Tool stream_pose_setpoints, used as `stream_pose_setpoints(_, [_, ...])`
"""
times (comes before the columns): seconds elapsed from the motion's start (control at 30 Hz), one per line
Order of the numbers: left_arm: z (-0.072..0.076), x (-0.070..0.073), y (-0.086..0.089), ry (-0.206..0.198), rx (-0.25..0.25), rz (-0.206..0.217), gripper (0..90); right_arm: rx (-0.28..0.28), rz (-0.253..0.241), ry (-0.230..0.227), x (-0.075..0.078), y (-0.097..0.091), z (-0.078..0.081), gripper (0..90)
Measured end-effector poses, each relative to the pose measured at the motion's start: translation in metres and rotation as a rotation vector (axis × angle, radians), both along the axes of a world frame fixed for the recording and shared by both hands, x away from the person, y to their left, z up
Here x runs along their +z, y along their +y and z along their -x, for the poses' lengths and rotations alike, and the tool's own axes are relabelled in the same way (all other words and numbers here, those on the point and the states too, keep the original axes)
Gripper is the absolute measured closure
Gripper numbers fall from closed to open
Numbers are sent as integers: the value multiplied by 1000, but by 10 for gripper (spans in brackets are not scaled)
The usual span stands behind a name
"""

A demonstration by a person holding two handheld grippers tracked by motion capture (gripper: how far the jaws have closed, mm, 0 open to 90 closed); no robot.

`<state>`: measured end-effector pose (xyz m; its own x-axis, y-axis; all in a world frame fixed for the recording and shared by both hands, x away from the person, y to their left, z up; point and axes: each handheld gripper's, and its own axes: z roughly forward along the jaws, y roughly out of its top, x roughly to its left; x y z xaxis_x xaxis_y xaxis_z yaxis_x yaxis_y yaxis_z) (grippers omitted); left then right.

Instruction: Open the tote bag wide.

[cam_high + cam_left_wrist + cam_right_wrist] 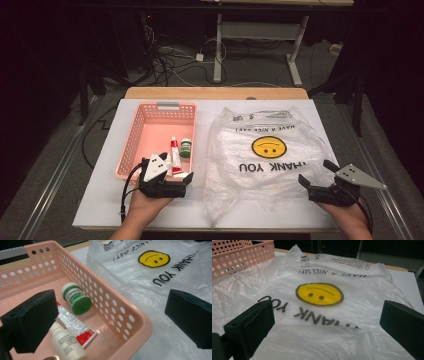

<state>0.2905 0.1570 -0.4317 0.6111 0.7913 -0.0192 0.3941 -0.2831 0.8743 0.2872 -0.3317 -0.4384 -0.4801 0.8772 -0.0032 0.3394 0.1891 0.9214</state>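
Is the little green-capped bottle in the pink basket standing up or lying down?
Lying down. The green-capped bottle rests on its side on the floor of the pink basket, its cap end facing the camera.

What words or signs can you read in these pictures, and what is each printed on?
"THANK YOU": plastic bag, under its yellow smiley face.
"HAVE A NICE DAY!": same bag, above the smiley.
Fine print near the bag's top: too small.
Labels on green-capped jar, red-and-white sachet, white bottle: too blurred.

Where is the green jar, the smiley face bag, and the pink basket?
green jar [80, 305]: left gripper view, on its green lid.
smiley face bag [319, 294]: right gripper view, on the yellow face printed on it.
pink basket [131, 138]: high view, on its left wall.
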Motion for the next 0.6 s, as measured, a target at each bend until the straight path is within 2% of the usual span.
stream_pose_setpoints(0.13, [0, 0, 4, 6, 16, 24, 0, 10, 0, 20, -2, 0, -2, 1])
stream_pose_setpoints(0.4, [0, 0, 7, 9, 22, 28, 0, 20, 3, 23, -2, 0, -3, 1])
stream_pose_setpoints(0.6, [0, 0, 10, 11, 29, 30, 0, -1, 4, 29, 0, -5, -6, 1])
